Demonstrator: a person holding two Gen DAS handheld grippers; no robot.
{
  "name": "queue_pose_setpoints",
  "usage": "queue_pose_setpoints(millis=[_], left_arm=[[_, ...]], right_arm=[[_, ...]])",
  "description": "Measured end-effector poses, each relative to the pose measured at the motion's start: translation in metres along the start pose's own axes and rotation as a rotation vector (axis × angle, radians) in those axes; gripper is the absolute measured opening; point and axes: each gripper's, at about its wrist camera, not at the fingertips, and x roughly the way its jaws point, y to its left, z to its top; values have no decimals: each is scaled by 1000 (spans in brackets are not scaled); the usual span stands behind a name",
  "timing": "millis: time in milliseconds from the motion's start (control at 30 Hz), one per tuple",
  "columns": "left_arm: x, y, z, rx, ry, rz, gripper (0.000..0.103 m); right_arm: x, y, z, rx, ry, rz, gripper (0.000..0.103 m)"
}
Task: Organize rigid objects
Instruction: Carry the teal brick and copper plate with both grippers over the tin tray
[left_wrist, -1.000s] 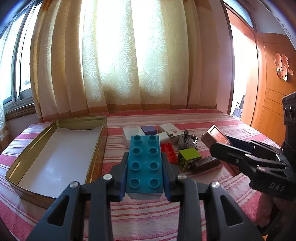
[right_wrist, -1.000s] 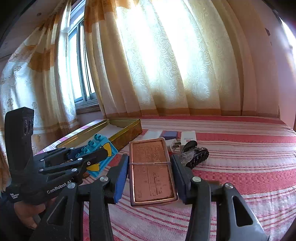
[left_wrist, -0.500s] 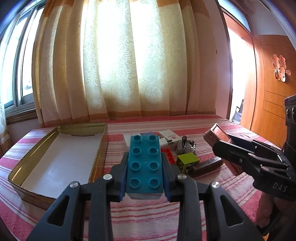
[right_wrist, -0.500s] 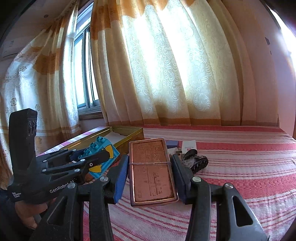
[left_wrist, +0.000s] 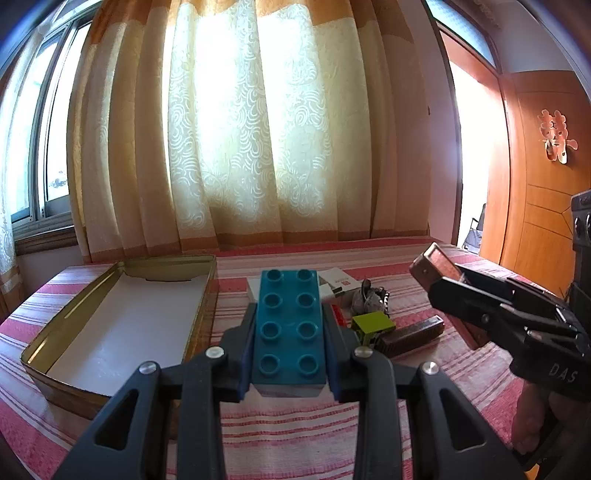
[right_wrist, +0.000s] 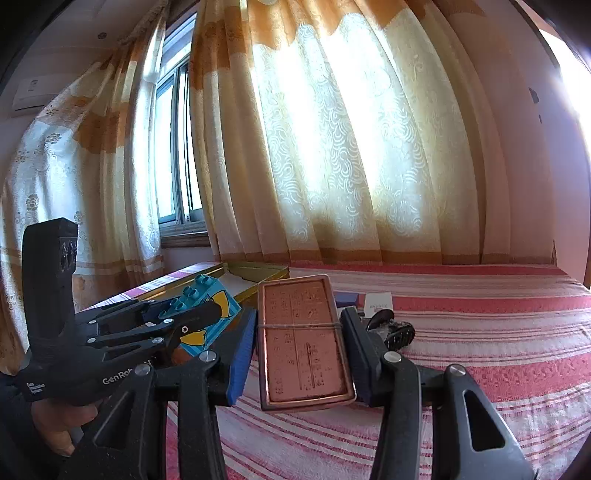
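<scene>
My left gripper (left_wrist: 290, 332) is shut on a teal studded toy brick (left_wrist: 290, 325), held above the striped cloth just right of the open gold tin (left_wrist: 55, 339). From the right wrist view the same teal brick (right_wrist: 207, 310) shows a penguin picture on its side in the left gripper (right_wrist: 192, 314). My right gripper (right_wrist: 299, 339) is shut on a flat copper-coloured rectangular case (right_wrist: 303, 339) with embossed writing. In the left wrist view that copper case (left_wrist: 436, 266) sticks out of the right gripper (left_wrist: 443, 280) at the right.
On the red-striped cloth lie a lime green block (left_wrist: 373, 323), a red brick (left_wrist: 338, 314), a dark brown bar (left_wrist: 410, 334), a dark clip (left_wrist: 367, 299), a white box (left_wrist: 338, 282) and another white box (right_wrist: 376, 302). Curtains hang behind. A hand (left_wrist: 528, 417) grips the right tool.
Both views have tilted upward a little, so the table sits lower in the frames. Both grips are unchanged and the table objects lie where they were.
</scene>
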Motion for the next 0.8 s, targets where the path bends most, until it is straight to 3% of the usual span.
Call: queue_pose_setpoints(millis=[800], left_arm=[[-11,10,-2,-26,-38,2,30]], right_arm=[[3,10,1,-9,-16,-2,49]])
